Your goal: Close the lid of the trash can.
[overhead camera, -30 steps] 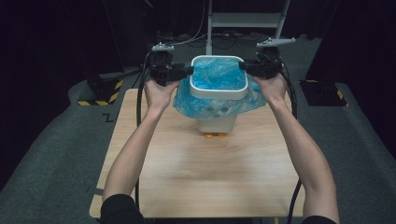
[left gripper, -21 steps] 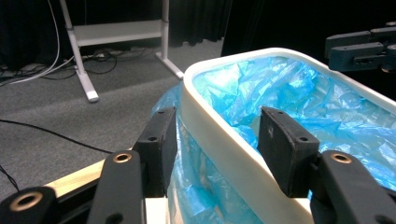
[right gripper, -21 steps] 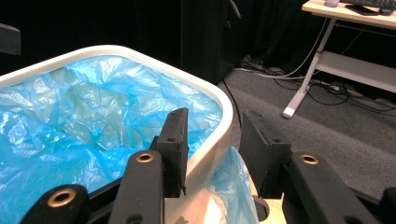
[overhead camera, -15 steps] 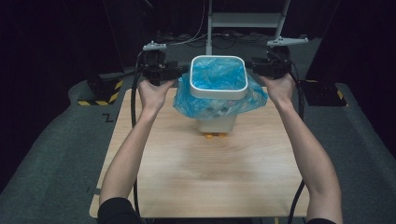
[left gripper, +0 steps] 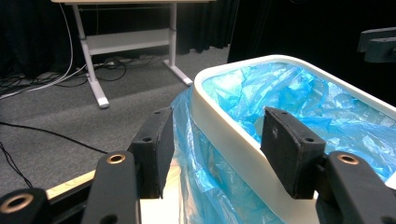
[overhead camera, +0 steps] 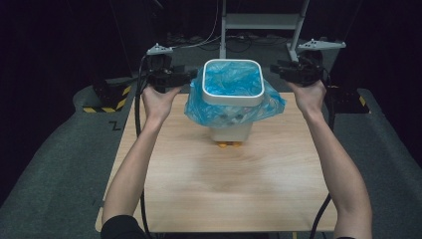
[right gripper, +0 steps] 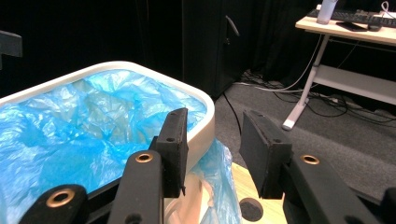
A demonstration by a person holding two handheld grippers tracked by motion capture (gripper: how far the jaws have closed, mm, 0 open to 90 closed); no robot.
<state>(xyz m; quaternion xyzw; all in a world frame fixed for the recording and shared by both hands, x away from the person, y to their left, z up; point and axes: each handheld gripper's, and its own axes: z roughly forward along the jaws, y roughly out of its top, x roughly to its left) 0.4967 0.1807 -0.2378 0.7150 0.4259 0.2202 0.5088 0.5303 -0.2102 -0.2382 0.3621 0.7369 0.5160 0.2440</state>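
The bin point(overhead camera: 231, 94) stands upright at the far middle of the worktop point(overhead camera: 224, 184), its blue liner point(overhead camera: 234, 107) tucked under the white rim ring point(overhead camera: 233, 98) and hanging out around the body. A second ago both tongs were at the rim, one on each side; now both have drawn outward and stand clear of it. The left tongs point(overhead camera: 191, 75) have just been opening, and in the left gripper view their jaws straddle the rim and liner edge without pressing on either. The right tongs point(overhead camera: 274, 69) are also parted, the rim just beside the inner jaw and nothing gripped; whether that jaw brushes the ring is hard to tell. Judging by this release, seating the ring over the liner looks finished, and the hands seem to be leaving.
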